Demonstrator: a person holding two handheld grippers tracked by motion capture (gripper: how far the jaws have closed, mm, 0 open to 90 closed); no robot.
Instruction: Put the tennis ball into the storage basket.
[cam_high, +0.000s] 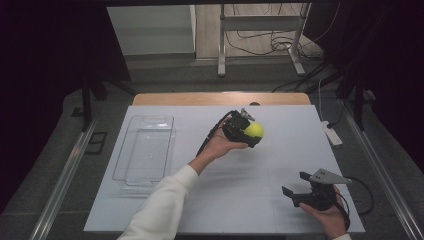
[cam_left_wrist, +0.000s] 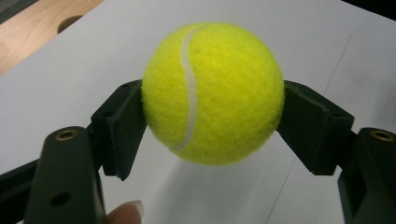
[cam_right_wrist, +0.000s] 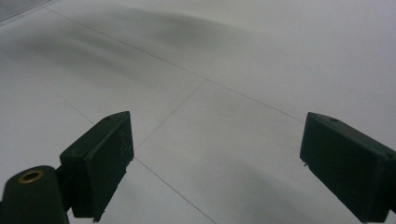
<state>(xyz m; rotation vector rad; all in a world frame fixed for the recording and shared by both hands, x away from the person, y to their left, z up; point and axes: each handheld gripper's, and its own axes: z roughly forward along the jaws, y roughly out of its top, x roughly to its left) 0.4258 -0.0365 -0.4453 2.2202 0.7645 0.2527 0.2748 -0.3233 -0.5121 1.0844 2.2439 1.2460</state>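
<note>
Tennis ball (cam_left_wrist: 212, 93) sits clamped between the two black jaws of the left gripper (cam_high: 248, 131), one pad pressing each side at about its widest part, and it is held up off the white table (cam_high: 280, 165) near the middle, toward the far edge. The step in hand looks like a carry, probably to the clear plastic tray (cam_high: 131, 176) standing well apart to the left, though that is a judgement only. To do it well, the person should keep the squeeze even, hold the jaws level so the round felt cannot roll out, and lower the ball close to the tray floor before letting go. The right gripper (cam_high: 296, 188) rests low at the near right corner, its jaws spread wide with nothing between them. How far the ball hangs above the table is hard to tell, and the tray's transparent walls are faint
</note>
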